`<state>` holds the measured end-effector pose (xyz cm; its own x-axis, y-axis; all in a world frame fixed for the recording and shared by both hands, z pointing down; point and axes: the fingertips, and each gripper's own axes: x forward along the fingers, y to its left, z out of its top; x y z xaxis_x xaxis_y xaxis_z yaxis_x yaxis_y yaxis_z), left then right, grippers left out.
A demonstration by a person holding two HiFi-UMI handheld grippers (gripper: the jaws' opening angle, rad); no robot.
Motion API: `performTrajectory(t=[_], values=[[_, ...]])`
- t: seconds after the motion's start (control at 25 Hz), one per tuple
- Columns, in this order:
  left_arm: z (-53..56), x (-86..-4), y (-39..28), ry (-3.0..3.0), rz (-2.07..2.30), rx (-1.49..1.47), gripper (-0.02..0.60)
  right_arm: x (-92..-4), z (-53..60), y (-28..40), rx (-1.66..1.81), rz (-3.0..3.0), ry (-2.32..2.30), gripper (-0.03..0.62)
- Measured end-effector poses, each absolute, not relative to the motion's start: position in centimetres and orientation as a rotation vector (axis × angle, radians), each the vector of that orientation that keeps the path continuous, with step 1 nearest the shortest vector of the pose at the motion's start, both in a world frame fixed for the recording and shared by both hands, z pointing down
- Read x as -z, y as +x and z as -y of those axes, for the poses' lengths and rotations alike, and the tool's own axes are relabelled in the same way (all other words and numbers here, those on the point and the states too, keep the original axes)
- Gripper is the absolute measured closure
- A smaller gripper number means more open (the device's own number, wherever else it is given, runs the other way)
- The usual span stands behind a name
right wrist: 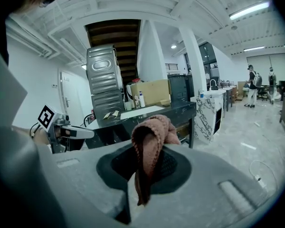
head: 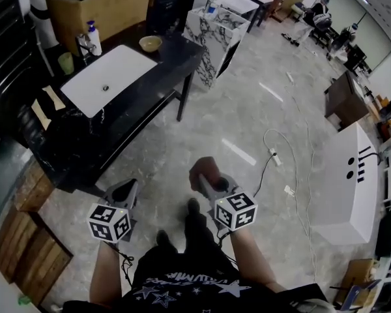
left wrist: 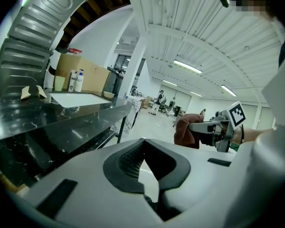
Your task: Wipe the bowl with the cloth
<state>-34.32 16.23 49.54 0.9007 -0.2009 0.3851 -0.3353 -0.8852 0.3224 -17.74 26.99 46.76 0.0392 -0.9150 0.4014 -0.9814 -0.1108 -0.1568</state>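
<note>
That cloth [right wrist: 151,132] is a rusty brown knit, bowl [head: 150,43] pale tan, surface [head: 182,52] black with white veining, sink [head: 111,77] white, floor [head: 247,129] grey marbled.

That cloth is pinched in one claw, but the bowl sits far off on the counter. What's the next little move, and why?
Probably step toward the black counter and carry the right claw, shut on the brown cloth, nearer the yellowish bowl beside the sink. The bowl stands well beyond both claws, and the left claw is shut and empty.
</note>
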Motion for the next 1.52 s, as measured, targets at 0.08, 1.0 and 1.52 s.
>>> performTrajectory(t=[0.08,1.0,1.52], values=[[-15.5,-49.2,-33.0,2.688,0.394,-0.484,0.574,-46.7,-25.9,-16.5,-0.610,1.992,2.141,0.543],[-5.3,-47.1,-10.3,2.582,0.744,-0.437,0.574,-45.9,-11.2,8.3,-0.551,2.323,1.884,0.543],[3.3,-46.2,-5.6,2.576,0.760,-0.387,0.574,-47.5,-4.7,13.3,-0.600,2.295,1.857,0.543]])
